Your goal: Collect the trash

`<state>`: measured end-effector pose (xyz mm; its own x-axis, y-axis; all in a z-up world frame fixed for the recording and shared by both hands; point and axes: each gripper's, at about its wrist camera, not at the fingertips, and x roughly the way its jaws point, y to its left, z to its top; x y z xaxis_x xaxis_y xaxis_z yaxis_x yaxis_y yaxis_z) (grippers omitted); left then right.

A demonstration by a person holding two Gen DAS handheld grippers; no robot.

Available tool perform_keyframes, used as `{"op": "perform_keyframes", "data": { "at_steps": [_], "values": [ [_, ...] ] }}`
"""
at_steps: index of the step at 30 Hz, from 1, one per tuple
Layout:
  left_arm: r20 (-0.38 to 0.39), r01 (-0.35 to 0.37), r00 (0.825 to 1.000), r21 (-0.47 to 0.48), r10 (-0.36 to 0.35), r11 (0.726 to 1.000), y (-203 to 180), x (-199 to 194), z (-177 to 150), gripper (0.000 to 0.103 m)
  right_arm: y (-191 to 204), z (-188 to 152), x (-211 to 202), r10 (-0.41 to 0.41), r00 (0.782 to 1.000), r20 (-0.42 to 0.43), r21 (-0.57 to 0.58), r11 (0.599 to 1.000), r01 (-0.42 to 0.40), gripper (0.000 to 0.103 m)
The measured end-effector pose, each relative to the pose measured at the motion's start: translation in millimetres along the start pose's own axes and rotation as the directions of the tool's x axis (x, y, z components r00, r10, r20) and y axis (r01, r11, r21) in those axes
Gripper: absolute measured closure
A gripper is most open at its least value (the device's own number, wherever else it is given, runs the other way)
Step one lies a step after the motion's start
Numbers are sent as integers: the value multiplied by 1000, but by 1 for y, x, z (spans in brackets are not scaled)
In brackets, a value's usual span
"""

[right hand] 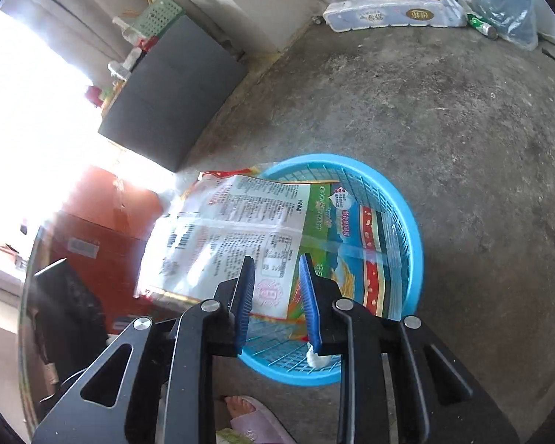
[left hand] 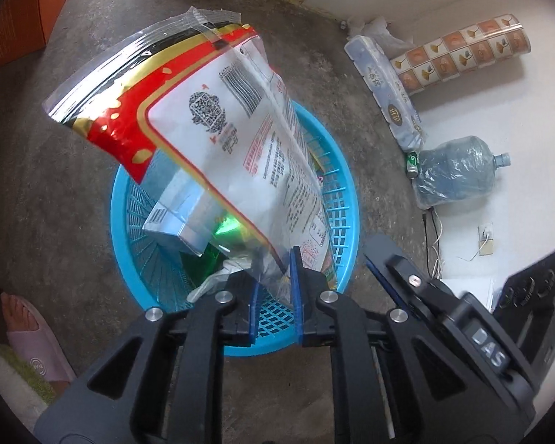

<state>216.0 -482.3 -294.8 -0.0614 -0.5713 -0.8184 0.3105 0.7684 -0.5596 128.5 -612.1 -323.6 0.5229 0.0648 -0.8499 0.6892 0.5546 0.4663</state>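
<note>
**Left and right wrist views, trash collection.** In the left wrist view we see the left gripper [left hand: 275, 270] pointing steeply down over a round blue basket [left hand: 346, 199] that stands on the grey concrete floor [left hand: 74, 203]. Its blue fingers [left hand: 296, 277] stand a little apart; the clear lower corner of a large printed bag [left hand: 240, 140] passes between them, but we see a gap on the left side of the film, so the grip reads as released. The bag, red and gold at its border and white with print at its centre, rises tilted from the fingers above the basket. Inside the basket we note a silver pouch [left hand: 177, 218] and a green wrapper [left hand: 225, 229]. In the right wrist view the right gripper [right hand: 277, 281] hangs above the same basket [right hand: 412, 222], its fingers parted with nothing between them; the bag [right hand: 240, 222] appears beyond the fingertips, spread across the basket's left rim. Along the wall lie a pack of paper rolls [left hand: 384, 85] and a water bottle [left hand: 455, 174]. A foot in a pink slipper [left hand: 29, 333] stands near the basket.
</note>
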Motion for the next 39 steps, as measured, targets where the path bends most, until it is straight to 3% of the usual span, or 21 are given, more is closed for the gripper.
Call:
{"op": "perform_keyframes", "data": {
  "at_steps": [4, 8, 13, 17, 20, 23, 25, 29, 33, 37, 39],
  "values": [
    [-22, -60, 998, 3, 60, 998, 7, -16, -9, 81, -8, -2, 53, -116, 986, -118, -58, 992, 110, 88],
    [-2, -75, 997, 124, 76, 989, -7, -51, -30, 81, -5, -5, 63, -160, 977, -144, -92, 985, 147, 92],
    [-9, 25, 1000, 260, -23, 965, -46, -119, -57, 79, 5, -15, 78, -288, 935, -208, -198, 948, 248, 92],
    [4, 130, 991, 301, -137, 945, -49, -203, -69, 77, -7, -20, 91, -316, 914, -254, -162, 946, 282, 93],
    [50, 147, 984, 329, -173, 933, -34, -266, -78, 75, -15, -24, 106, -379, 882, -281, -157, 925, 347, 98],
    [103, 121, 980, 360, -168, 925, -10, -318, -92, 74, -12, -20, 113, -401, 869, -289, -159, 916, 369, 99],
    [130, 107, 978, 352, -162, 930, 11, -345, -102, 74, -6, -19, 120, -448, 843, -299, -200, 893, 404, 99],
    [180, 74, 974, 312, -135, 947, 48, -382, -120, 73, 6, -18, 130, -538, 785, -308, -269, 840, 471, 99],
    [211, 76, 967, 297, -143, 952, 68, -401, -131, 72, 14, -16, 145, -583, 749, -315, -318, 808, 495, 99],
    [241, 74, 960, 283, -145, 956, 83, -411, -133, 70, 0, -12, 161, -588, 734, -340, -274, 809, 521, 100],
    [242, 82, 959, 267, -149, 960, 87, -414, -134, 70, -14, -5, 161, -534, 757, -378, -178, 844, 506, 100]
  ]
}}
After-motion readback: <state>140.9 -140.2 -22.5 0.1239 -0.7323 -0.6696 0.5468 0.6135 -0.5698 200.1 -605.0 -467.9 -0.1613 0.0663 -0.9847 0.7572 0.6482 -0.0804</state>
